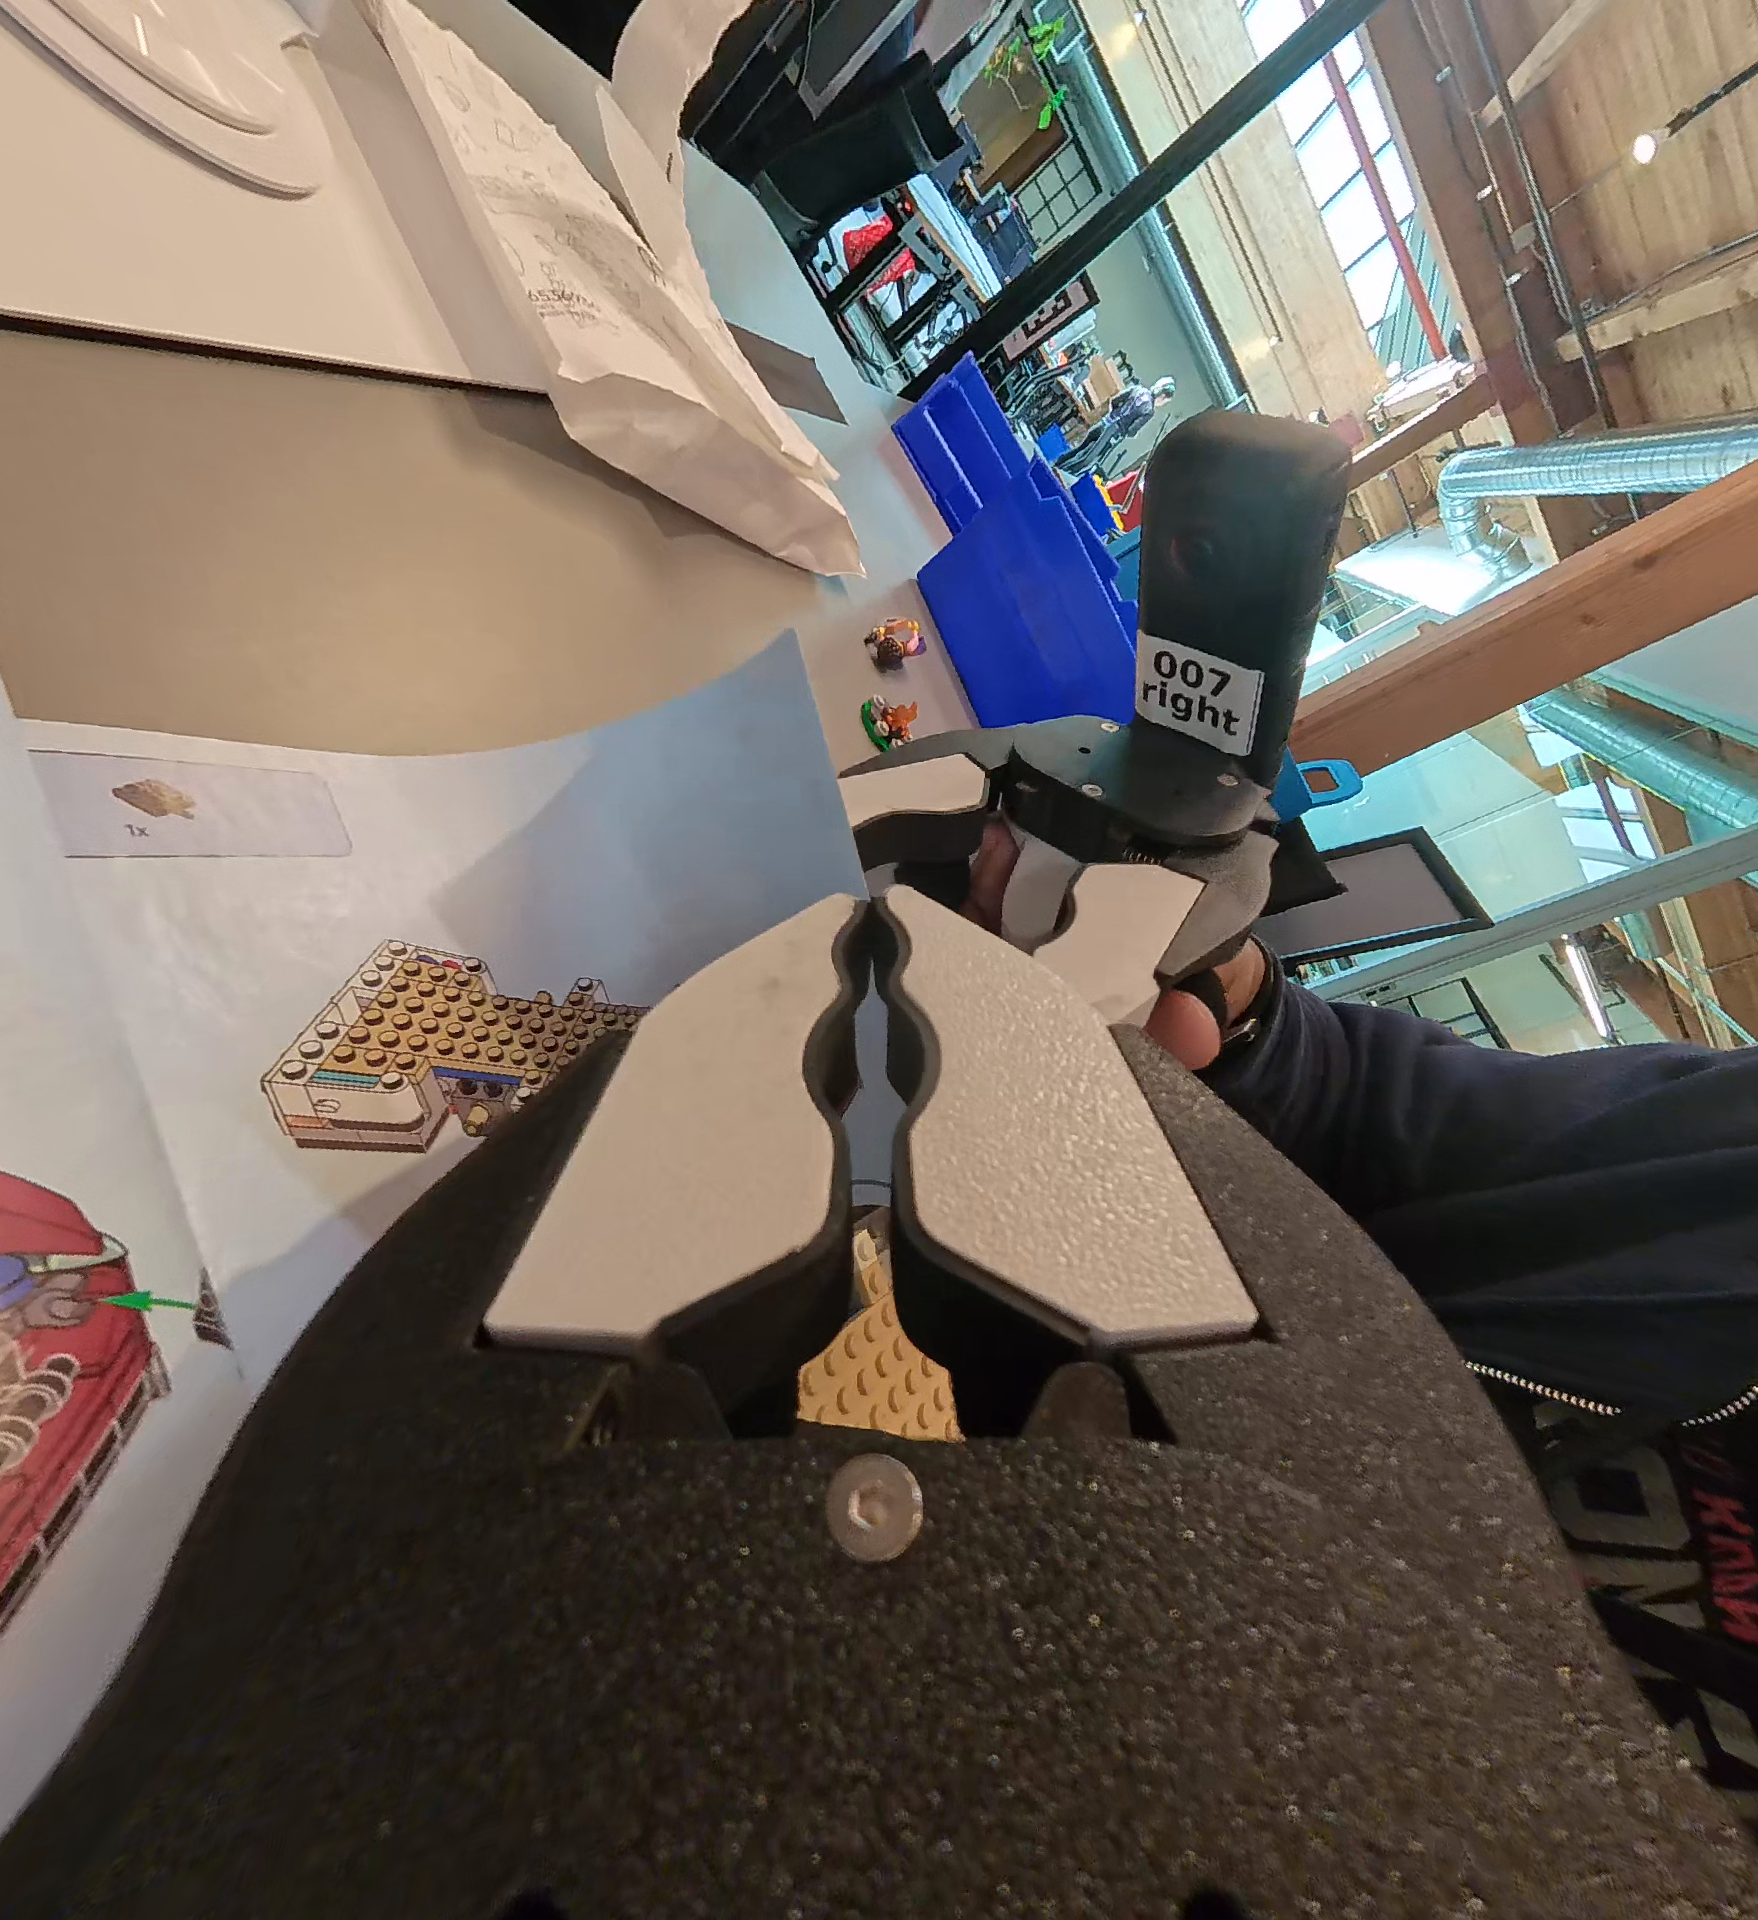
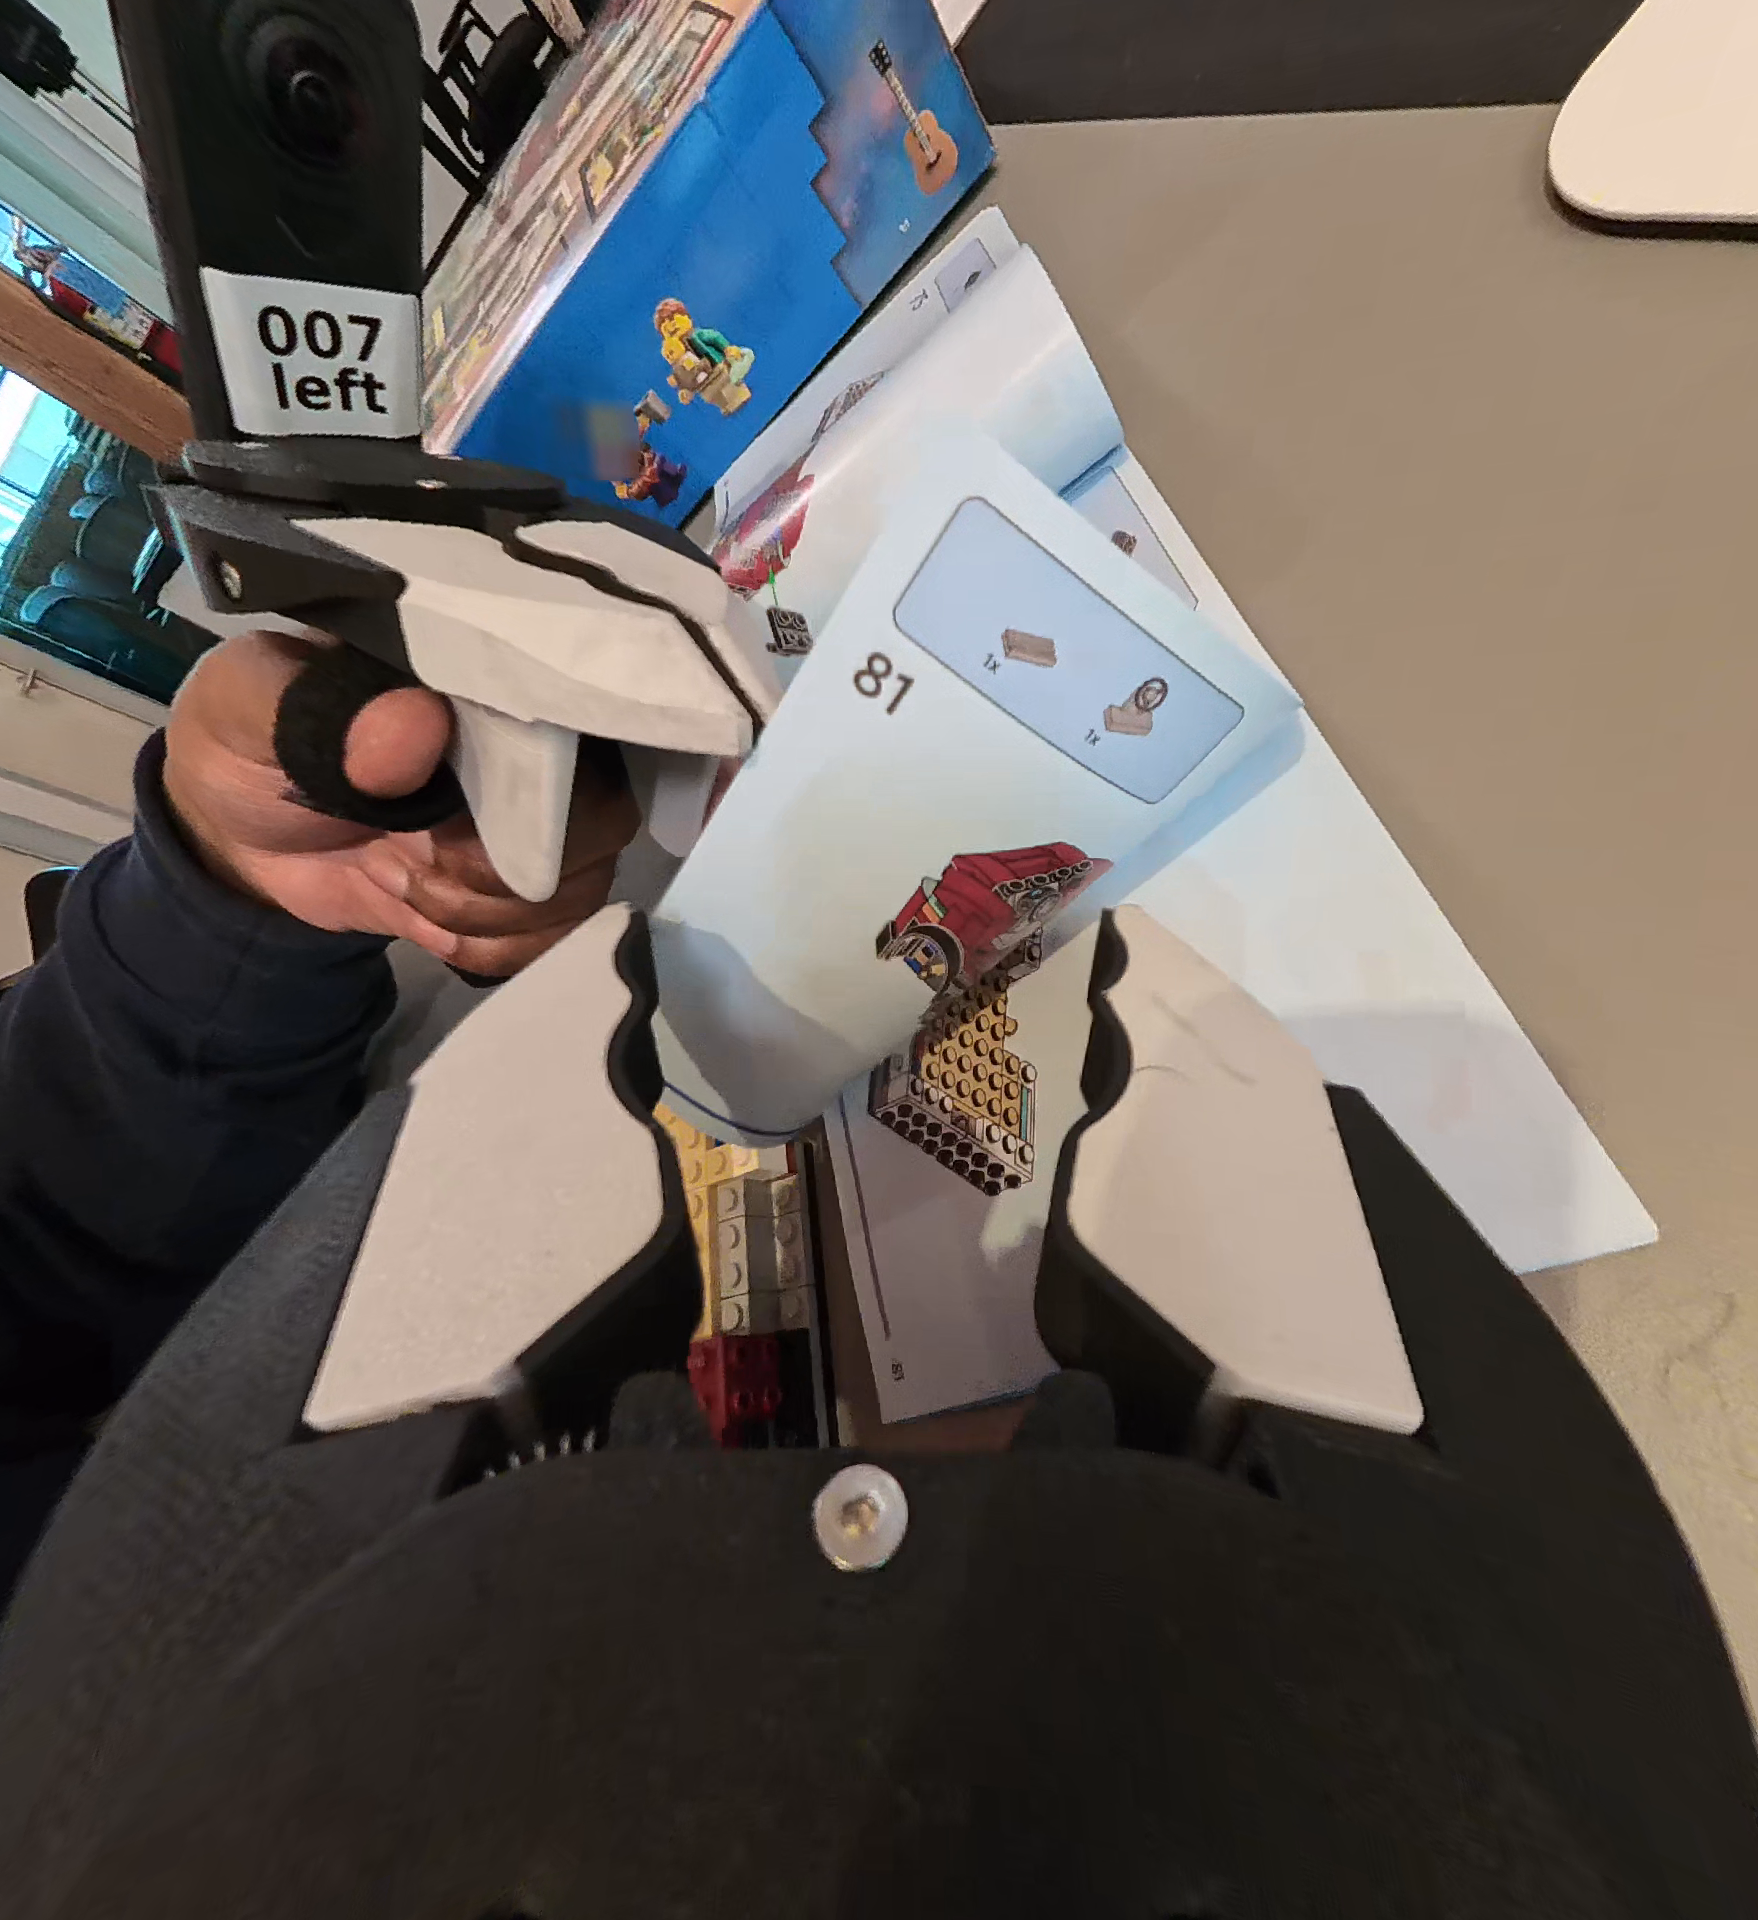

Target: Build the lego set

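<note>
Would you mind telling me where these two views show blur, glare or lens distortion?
Left wrist view: strong fisheye bending of the table edge and glare at the left margin. Right wrist view: the lifted booklet page is motion-blurred near its lower edge; the box looks soft.

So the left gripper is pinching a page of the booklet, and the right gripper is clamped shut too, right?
Not quite. The left gripper is indeed shut on a page of the booklet, but the right gripper is open: the right wrist view shows its fingers wide apart, with the lifted page between them.
</note>
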A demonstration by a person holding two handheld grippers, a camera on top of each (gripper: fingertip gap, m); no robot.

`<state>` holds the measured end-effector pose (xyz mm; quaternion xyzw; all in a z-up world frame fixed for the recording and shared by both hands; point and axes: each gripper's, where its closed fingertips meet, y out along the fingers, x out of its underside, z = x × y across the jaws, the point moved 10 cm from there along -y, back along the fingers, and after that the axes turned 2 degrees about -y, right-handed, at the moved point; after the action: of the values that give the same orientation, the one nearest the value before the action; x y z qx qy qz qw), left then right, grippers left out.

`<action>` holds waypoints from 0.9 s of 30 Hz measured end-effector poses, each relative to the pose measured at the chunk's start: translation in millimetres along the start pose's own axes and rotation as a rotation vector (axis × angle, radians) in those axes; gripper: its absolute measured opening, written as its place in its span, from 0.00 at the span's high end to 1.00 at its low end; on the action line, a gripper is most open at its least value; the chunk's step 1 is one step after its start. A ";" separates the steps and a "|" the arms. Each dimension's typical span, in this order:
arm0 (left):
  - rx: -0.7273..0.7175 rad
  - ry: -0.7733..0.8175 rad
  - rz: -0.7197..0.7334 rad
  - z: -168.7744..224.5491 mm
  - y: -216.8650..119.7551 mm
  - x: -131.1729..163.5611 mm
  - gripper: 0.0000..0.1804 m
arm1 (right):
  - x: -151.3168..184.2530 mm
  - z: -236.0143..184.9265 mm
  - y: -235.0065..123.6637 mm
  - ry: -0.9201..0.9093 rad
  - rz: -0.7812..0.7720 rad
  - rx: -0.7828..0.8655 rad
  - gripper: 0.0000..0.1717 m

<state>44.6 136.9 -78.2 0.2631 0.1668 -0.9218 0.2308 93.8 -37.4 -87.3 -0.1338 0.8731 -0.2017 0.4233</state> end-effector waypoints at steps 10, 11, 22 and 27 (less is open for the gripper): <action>-0.005 0.000 -0.007 -1.6 -0.1 0.4 1.00 | -0.8 2.2 -3.0 -0.013 0.045 -0.003 0.82; -0.005 0.001 -0.007 -1.5 -0.5 0.1 1.00 | -1.2 2.6 -3.7 -0.011 0.046 -0.007 0.83; -0.002 0.139 0.002 8.8 -0.9 -4.3 0.93 | -5.7 3.6 -6.9 -0.067 0.037 -0.136 0.82; 0.061 0.160 -0.007 13.0 3.5 -2.2 0.92 | -7.9 3.3 -8.7 -0.101 0.032 -0.207 0.81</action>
<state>42.7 129.2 -67.1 0.3421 0.1573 -0.9034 0.2052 101.7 -42.7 -79.6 -0.1726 0.8688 -0.0967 0.4539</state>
